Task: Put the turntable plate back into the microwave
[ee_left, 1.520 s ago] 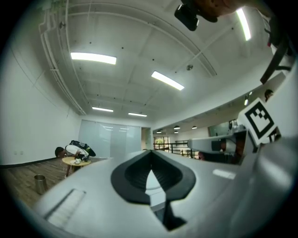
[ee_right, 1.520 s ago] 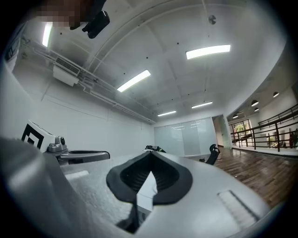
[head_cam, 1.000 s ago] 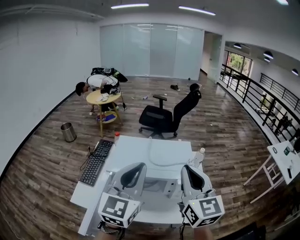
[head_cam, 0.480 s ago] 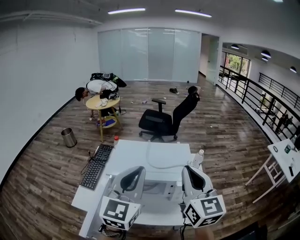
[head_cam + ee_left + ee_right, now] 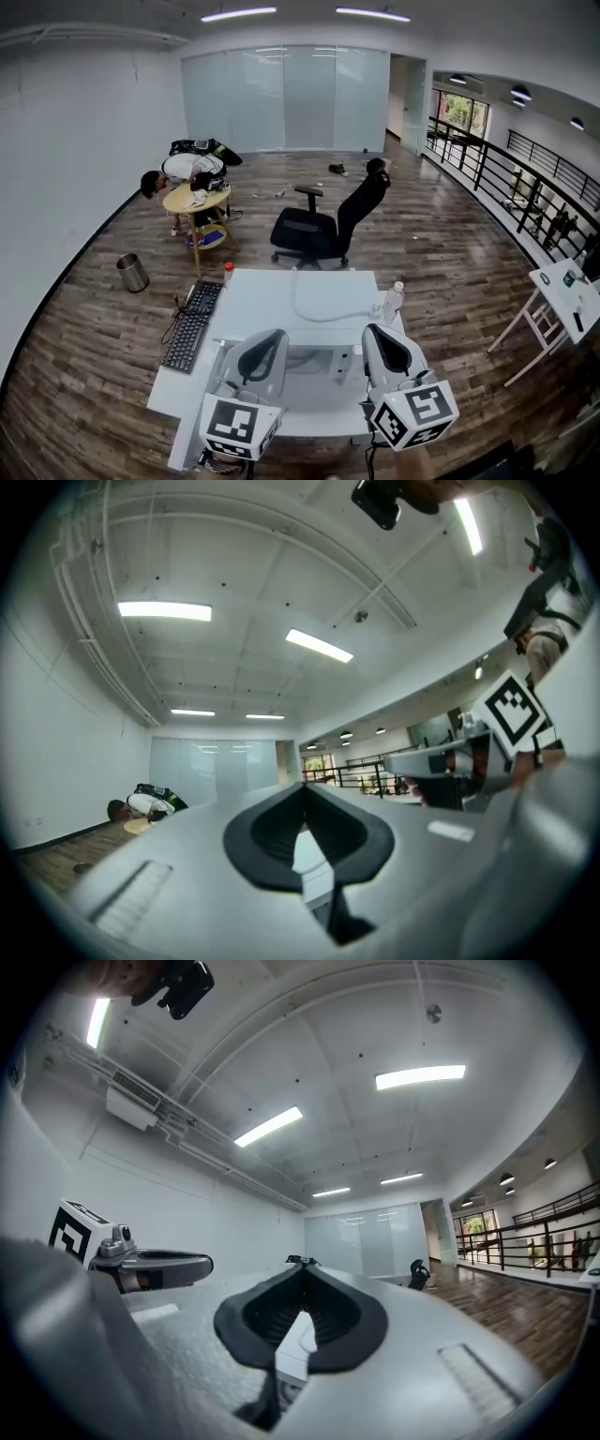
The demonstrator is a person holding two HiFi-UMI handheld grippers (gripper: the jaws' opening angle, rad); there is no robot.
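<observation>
On the smooth white desk (image 5: 258,292), a round glass plate (image 5: 334,298)

White desk (image 5: 281,291), blk keyboard (image 5: 192,323), blk chair (image 5: 300,230), wood-grain floor (image 5: 450,272).

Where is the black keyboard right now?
In the head view, the keyboard lies along the left edge of the white table, with a small red-capped bottle by its far end.

The right gripper (image 5: 302,1279) had its jaws pressed together on nothing; the left gripper (image 5: 190,1264) hung level, left of them.
</observation>
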